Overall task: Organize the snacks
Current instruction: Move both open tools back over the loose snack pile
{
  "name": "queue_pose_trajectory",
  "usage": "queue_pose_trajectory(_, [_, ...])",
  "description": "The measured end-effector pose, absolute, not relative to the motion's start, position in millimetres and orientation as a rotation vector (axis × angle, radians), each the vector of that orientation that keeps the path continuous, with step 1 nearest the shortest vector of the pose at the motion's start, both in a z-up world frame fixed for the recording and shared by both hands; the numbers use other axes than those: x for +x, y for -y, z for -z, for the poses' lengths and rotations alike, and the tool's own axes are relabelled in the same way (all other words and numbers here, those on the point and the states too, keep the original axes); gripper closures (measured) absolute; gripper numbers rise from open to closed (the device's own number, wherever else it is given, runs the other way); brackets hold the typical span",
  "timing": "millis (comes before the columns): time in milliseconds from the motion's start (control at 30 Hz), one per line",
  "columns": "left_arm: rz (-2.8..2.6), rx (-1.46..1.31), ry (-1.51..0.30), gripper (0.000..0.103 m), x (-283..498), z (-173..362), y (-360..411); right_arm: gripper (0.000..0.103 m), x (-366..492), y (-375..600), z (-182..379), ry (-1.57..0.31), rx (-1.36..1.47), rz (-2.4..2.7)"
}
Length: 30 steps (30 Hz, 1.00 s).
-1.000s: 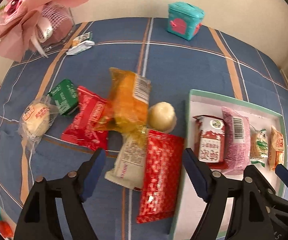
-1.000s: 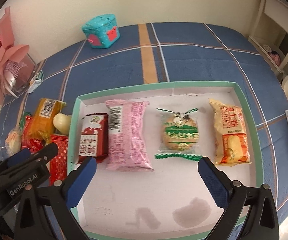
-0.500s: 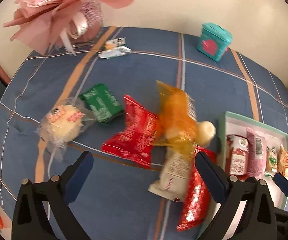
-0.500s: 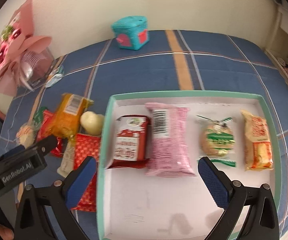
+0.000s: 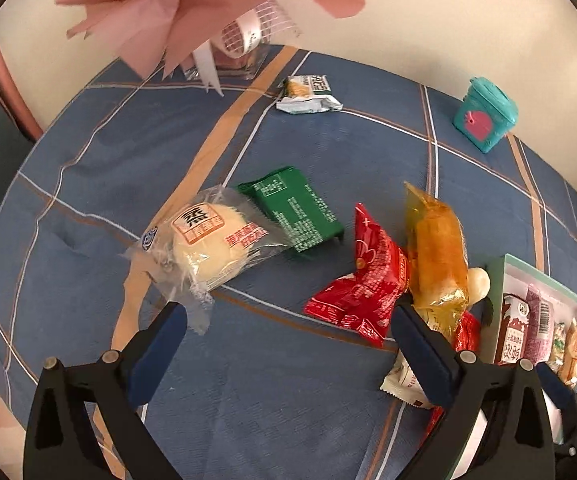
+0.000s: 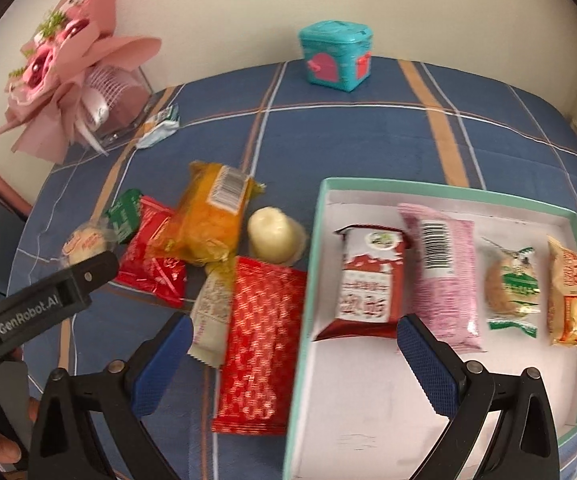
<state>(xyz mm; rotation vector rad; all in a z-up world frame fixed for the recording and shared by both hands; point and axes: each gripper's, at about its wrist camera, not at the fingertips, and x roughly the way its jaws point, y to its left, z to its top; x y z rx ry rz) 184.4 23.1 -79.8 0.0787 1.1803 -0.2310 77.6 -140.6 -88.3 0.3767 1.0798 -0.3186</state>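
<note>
Tools both spread wide and empty over loose snacks beside the tray.

Left tool [image 5: 288,332] hangs near the wrapped bun [image 5: 208,242]; right tool [image 6: 294,346] straddles the tray [image 6: 440,188] rim and long red packet [image 6: 260,344], so a pick is probably next: choose one, descend, close. Only the right view shows the tray's four-snack row clearly; the green packet [image 5: 296,212] reads best from the left.

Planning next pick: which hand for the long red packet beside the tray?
Right, probably. The right gripper is open over the red packet beside the tray; the left gripper faces farther left.
</note>
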Motion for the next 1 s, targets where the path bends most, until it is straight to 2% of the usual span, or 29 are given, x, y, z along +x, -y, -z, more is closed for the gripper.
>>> queue_pose_trajectory(367, [0.208,0.059,-1.220,0.001,187.3,87.7,-31.7,0.001,79.0,140.5,104.8,-1.135,0.419,0.337])
queue_pose_trajectory(467, [0.219,0.057,-1.233,0.002,186.1,90.0,-28.9,0.008,79.1,140.2,104.9,-1.130,0.440,0.313])
queue_pose_trajectory(700, [0.262,0.048,-1.244,0.002,184.3,90.2,-23.0,0.035,82.6,123.1,97.2,-1.112,0.403,0.261])
queue_pose_trajectory(867, [0.288,0.060,-1.251,0.002,182.6,91.1,-17.7,0.043,87.4,108.8,96.4,-1.141,0.277,0.300])
queue_pose_trajectory(933, [0.291,0.066,-1.255,0.002,182.2,92.2,-16.0,0.055,88.2,107.5,94.5,-1.135,0.280,0.281])
queue_pose_trajectory(1000, [0.291,0.066,-1.257,0.002,182.0,92.8,-15.8,0.056,90.4,104.6,93.4,-1.136,0.275,0.273])
